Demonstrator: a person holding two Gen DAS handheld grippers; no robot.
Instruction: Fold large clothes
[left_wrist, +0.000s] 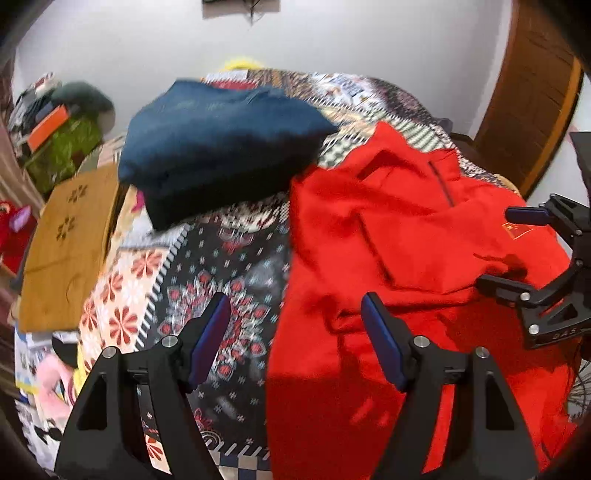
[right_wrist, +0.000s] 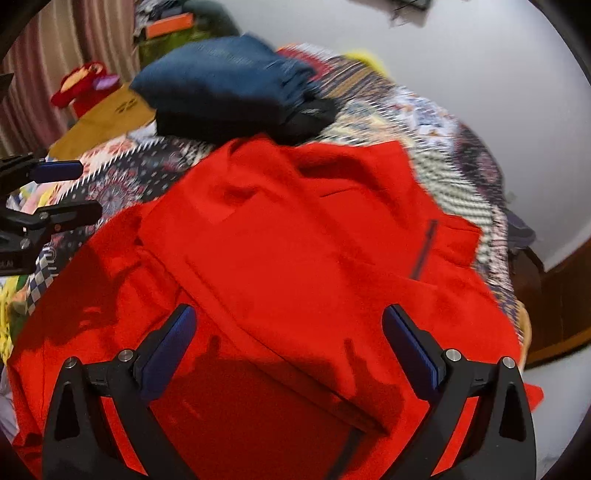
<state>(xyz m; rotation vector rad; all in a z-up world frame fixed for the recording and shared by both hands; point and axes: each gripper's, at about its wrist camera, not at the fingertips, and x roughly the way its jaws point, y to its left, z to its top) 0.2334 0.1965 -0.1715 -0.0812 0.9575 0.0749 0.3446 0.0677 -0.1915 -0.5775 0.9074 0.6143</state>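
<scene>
Hovering over the bed, we see the red garment (right_wrist: 295, 240) spread rumpled across the patterned bedspread (left_wrist: 207, 266), its far edge just beside the folded dark blue clothes (left_wrist: 218, 147). Our left gripper (left_wrist: 295, 336) hangs above the garment's left edge, jaws apart with nothing between them. Our right gripper (right_wrist: 288, 347) sits over the cloth's middle, likewise wide and empty. Open bedspread lies left.

Black fingers (left_wrist: 384, 347) with blue pads, silver screws
</scene>
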